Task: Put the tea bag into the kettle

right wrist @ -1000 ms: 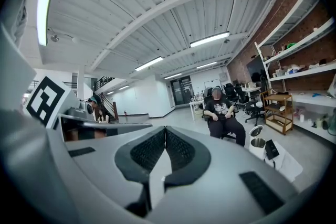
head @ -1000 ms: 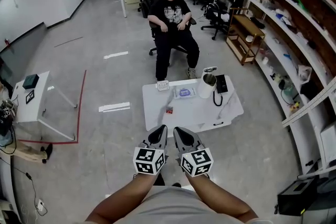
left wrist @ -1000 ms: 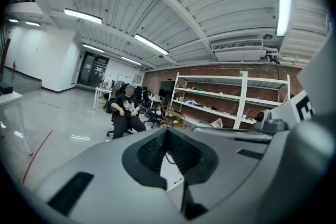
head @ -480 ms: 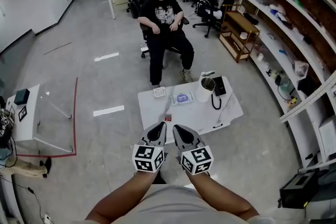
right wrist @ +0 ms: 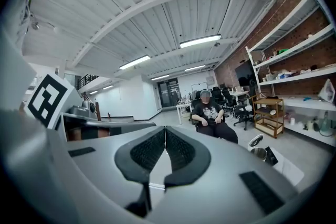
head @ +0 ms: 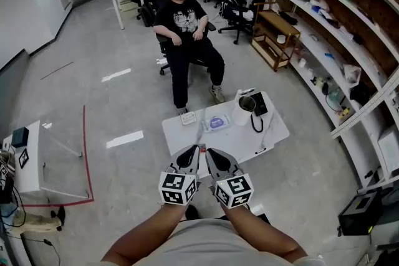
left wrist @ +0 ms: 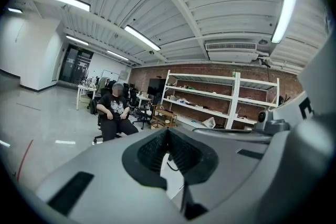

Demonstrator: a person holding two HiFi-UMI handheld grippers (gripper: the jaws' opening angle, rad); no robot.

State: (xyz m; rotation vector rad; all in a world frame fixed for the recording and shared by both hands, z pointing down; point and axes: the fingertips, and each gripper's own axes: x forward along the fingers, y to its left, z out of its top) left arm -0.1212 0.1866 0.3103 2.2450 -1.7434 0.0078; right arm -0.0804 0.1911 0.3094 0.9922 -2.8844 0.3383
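Observation:
The white kettle (head: 245, 110) stands with its lid up at the back right of the low white table (head: 274, 129); in the right gripper view the kettle (right wrist: 257, 152) appears low at the right. I cannot make out a tea bag; my gripper tips cover the table's near edge. My left gripper (head: 194, 150) and right gripper (head: 209, 152) are held side by side in front of me, short of the table, pointing at it. Both are shut with nothing between the pads.
A blue-and-white packet (head: 217, 123) and a small white box (head: 187, 118) lie on the table, with a black base and cable (head: 260, 105) beside the kettle. A person (head: 184, 28) sits on a chair behind it. Shelving (head: 336, 40) lines the right wall; a white stand (head: 37, 159) is left.
The table and the seated person have come nearer and lower in the head view. Both grippers keep their place in front of me, still shut.

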